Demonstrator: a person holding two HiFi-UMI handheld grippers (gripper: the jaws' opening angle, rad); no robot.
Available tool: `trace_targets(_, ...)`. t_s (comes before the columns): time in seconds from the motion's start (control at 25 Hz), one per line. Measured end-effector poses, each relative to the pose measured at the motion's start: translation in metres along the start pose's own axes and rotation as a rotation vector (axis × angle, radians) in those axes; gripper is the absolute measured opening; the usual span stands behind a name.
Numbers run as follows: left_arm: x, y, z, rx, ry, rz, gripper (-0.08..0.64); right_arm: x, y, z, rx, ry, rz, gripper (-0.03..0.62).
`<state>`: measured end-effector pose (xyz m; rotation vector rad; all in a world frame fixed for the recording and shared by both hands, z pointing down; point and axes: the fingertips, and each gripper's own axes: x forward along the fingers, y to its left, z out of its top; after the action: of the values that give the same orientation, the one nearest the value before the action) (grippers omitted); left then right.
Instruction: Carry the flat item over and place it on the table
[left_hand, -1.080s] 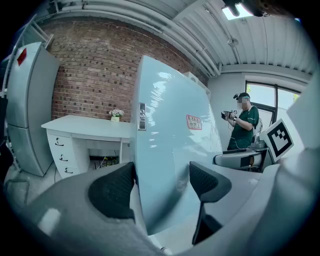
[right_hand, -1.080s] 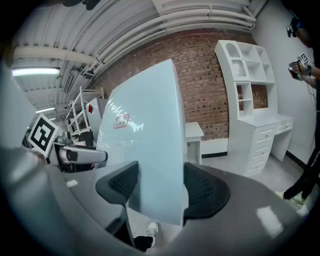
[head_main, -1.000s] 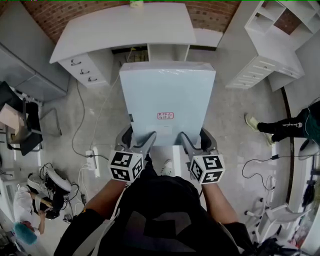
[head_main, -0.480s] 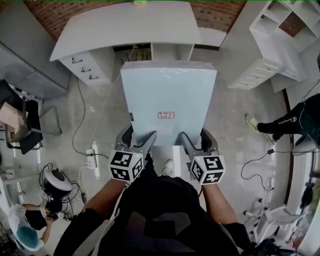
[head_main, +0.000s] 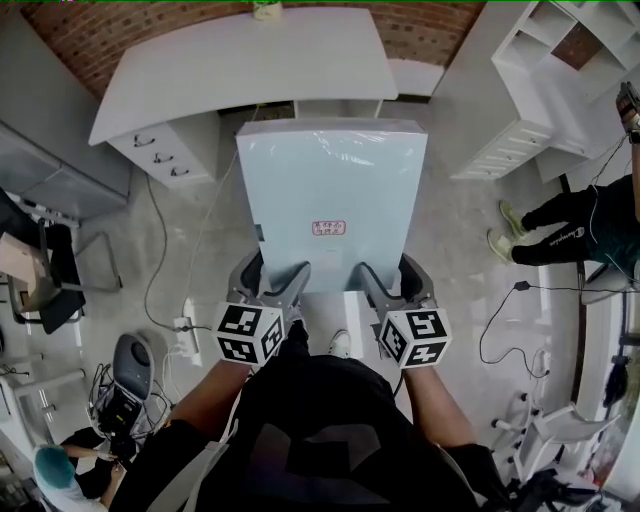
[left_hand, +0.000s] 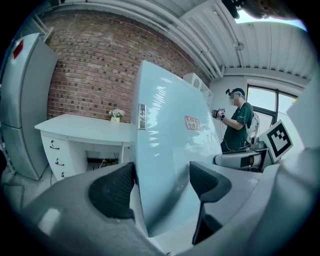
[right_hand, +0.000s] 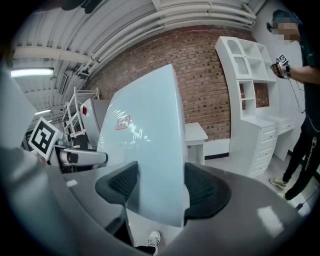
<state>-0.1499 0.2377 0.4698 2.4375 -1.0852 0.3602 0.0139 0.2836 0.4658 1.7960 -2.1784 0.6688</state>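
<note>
A pale blue flat board (head_main: 330, 200) wrapped in glossy film, with a small red-printed label, is held level in front of me above the floor. My left gripper (head_main: 272, 282) is shut on its near edge at the left, my right gripper (head_main: 388, 282) on the near edge at the right. In the left gripper view the board (left_hand: 167, 150) stands between the black pads (left_hand: 114, 189). The right gripper view shows the board (right_hand: 150, 150) clamped the same way. The white desk (head_main: 240, 62) stands ahead against the brick wall, its near edge just beyond the board's far edge.
A white drawer unit (head_main: 165, 150) sits under the desk's left side. White shelving (head_main: 545, 80) stands at the right. A person (head_main: 580, 225) is at the far right, another (head_main: 60, 475) crouches bottom left. Cables and a power strip (head_main: 185, 325) lie on the floor.
The desk and floor have slid slightly nearer and lower in the head view as I step forward with the board. Both grippers keep their hold. The people at the sides have shifted.
</note>
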Motion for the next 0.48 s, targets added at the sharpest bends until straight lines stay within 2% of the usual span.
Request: trace_targets(0.48, 0.045, 0.065, 0.066, 0.028, -0.034, -0.057, 0.350, 0.072, 0.010, 0.063, -0.006, -0.049, -0.058, 0.301)
